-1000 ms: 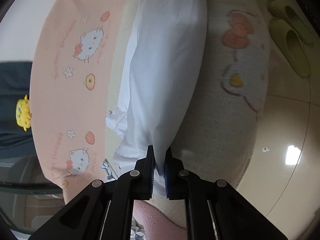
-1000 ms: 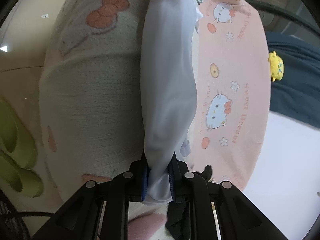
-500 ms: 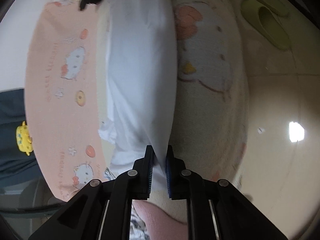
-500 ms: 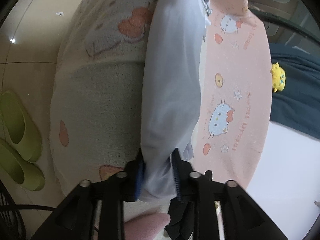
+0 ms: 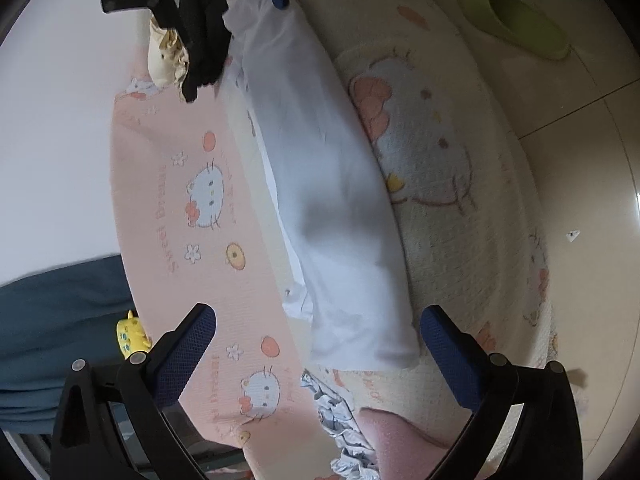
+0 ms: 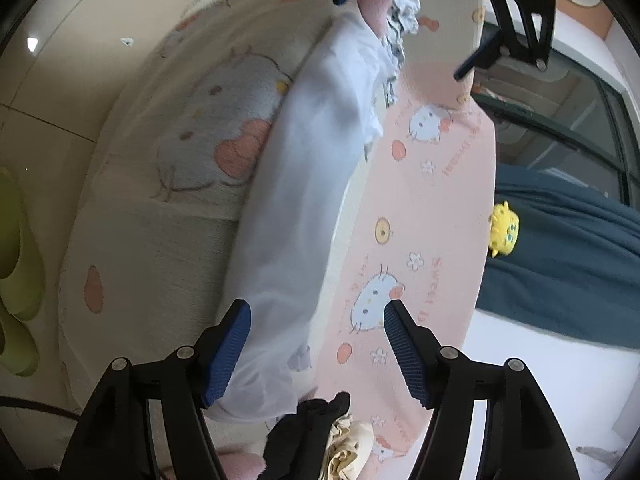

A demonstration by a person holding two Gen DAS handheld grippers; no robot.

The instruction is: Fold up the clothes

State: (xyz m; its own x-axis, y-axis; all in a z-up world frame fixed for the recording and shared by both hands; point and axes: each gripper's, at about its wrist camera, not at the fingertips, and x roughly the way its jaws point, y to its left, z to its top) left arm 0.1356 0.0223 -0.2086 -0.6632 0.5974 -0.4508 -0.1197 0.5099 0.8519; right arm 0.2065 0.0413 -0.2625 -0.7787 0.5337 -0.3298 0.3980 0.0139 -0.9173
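Left hand-held gripper, right hand-held gripper — jaws just opened, gripping nothing.

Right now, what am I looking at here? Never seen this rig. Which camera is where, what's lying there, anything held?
No robot: a person carries handheld tongs, each with a fisheye camera looking along its fingers. One picture is from the left tongs, the other from the right tongs; each also sees the other at the far end. Between them lies a folded white garment on a pink cartoon-cat mat and a cream rug. Both tongs have just been opening and stand open; nothing is held. Black clothing lies nearby.
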